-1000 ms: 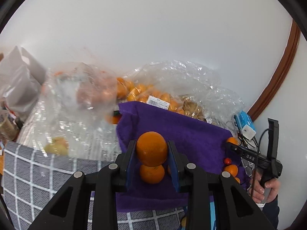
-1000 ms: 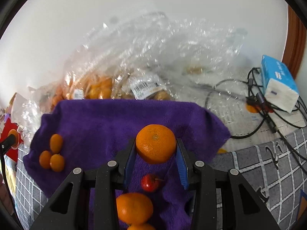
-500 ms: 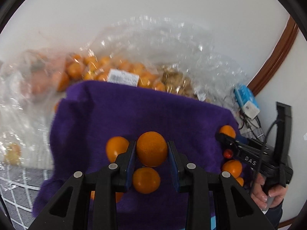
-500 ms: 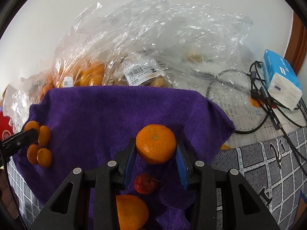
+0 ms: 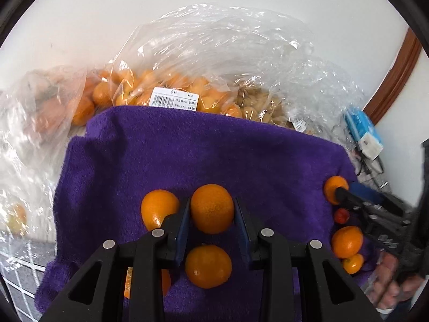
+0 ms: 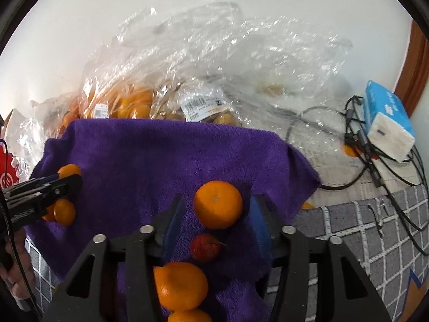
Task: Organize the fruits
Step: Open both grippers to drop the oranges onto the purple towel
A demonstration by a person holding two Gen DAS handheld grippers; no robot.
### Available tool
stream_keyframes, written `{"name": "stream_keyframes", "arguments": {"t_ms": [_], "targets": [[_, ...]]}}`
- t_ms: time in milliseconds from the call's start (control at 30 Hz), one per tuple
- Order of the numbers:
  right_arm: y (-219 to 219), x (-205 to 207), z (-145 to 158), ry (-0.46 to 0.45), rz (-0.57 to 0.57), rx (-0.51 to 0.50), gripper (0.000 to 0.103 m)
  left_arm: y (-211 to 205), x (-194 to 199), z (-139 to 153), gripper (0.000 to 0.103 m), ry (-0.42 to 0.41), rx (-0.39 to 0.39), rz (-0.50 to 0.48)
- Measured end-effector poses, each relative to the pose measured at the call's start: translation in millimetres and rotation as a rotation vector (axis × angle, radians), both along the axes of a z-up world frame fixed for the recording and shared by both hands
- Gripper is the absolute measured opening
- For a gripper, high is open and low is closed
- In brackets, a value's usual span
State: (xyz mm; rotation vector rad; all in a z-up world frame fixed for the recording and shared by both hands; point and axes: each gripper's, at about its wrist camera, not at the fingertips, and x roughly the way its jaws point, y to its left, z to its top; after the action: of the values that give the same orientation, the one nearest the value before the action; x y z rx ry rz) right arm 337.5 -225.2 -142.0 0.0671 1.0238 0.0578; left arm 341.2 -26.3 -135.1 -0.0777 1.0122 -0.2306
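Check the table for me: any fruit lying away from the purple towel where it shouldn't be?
Yes. One small orange fruit lies off the purple towel, among the black cables under the blue tissue pack.

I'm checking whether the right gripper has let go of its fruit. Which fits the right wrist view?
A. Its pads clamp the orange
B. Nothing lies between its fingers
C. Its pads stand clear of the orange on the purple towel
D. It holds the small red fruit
C: gaps show on both sides between the right gripper and the orange, which sits on the purple towel; its jaws have just been opening.
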Motion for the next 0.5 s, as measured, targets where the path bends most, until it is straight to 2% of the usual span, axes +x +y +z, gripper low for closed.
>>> {"name": "stream_keyframes", "arguments": {"t_ms": [133, 233, 300, 433, 500], "targets": [[-2.5, -15.1, 14.5, -0.022, -0.019, -0.002, 0.056, -5.0, -2.0, -1.0, 0.032, -0.004, 0.04, -0.01], [-6.3, -28.2, 22.2, -0.024, -0.038, 0.014, 0.057, -1.5, -1.6, 0.2, 0.038, 0.034, 0.016, -0.004], [-7.4, -34.8, 24.7, -0.025, -0.054, 0.007, 0.057, 6.0, -6.5, 7.3, 0.038, 0.04, -0.011, 0.004], [-10.4, -54.8, 30.7, -0.026, -0.095, 0.022, 0.057, 21.1, -27.2, 28.9, 0.048, -0.015, -0.039, 0.013], [-7.9, -63.2, 33.7, -0.031, -0.109, 0.02, 0.057, 30.8, -42.1, 41.4, 0.048, -0.042, -0.037, 0.015]]}}
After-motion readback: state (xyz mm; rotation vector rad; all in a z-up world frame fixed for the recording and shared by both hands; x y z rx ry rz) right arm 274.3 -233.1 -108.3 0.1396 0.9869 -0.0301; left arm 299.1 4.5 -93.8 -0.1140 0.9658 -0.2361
